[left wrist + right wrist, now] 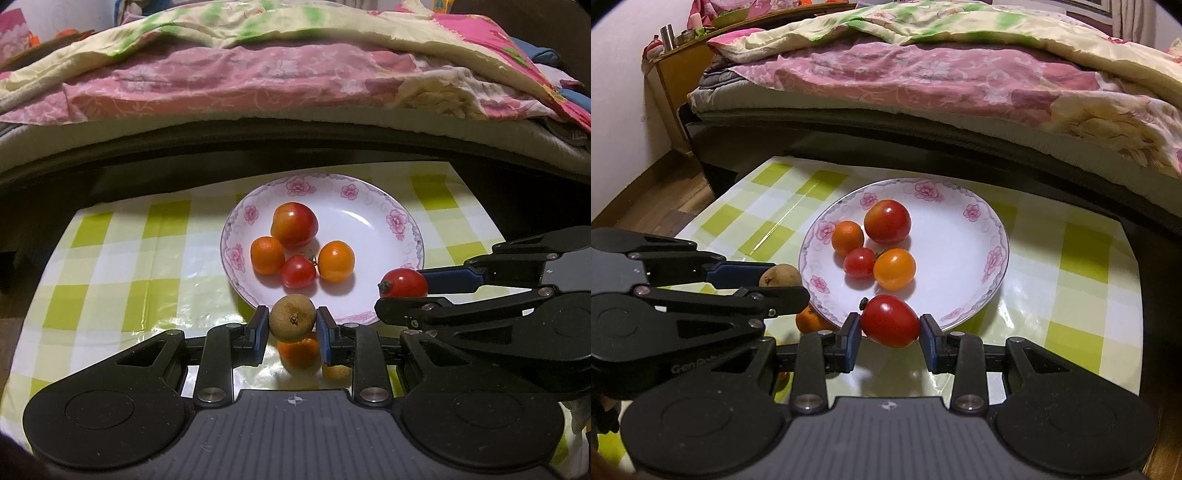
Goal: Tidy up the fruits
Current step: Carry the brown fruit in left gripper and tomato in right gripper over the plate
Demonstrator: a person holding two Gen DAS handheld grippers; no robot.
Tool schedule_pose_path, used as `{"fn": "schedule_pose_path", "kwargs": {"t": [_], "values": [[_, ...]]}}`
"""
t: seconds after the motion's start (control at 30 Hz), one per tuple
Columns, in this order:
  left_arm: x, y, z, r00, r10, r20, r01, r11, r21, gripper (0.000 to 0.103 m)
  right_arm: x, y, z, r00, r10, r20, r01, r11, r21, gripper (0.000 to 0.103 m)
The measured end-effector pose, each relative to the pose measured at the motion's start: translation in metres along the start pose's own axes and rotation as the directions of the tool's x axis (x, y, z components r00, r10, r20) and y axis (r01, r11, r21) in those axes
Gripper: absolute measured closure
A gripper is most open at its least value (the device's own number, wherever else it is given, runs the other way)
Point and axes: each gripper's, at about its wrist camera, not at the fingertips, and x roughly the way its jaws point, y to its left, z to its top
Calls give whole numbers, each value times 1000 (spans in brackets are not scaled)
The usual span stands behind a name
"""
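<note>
1. Left wrist view: the left gripper [291,325] is clamped on a small round brownish-green fruit [291,318]; its blue pads press both sides, and the dark stem scar faces the camera.
2. That fruit hangs above the near rim of the white shallow plate with pink flowers [373,225], over a small orange citrus fruit [298,351] lying on the green-and-white checked tablecloth [110,266].
3. Right wrist view: the right gripper [891,334] is closed on an oval red tomato [891,320], gripped at its two ends.
4. The tomato's long axis runs roughly level from finger to finger, tilted slightly; its dark stem end points up and left.
5. It hovers over the plate's near rim.
6. On the plate lie a large red-yellow fruit [887,220], two orange ones and a small red tomato [859,262], clustered together.
</note>
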Motion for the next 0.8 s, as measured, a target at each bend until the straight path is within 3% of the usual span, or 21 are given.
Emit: {"fn": "schedule_pose_path", "kwargs": {"t": [0.8], "values": [[27, -3, 13, 1000, 28, -13, -28, 1000, 1, 70, 22, -13, 11, 1000, -24, -7, 24, 1000, -3, 66]]}}
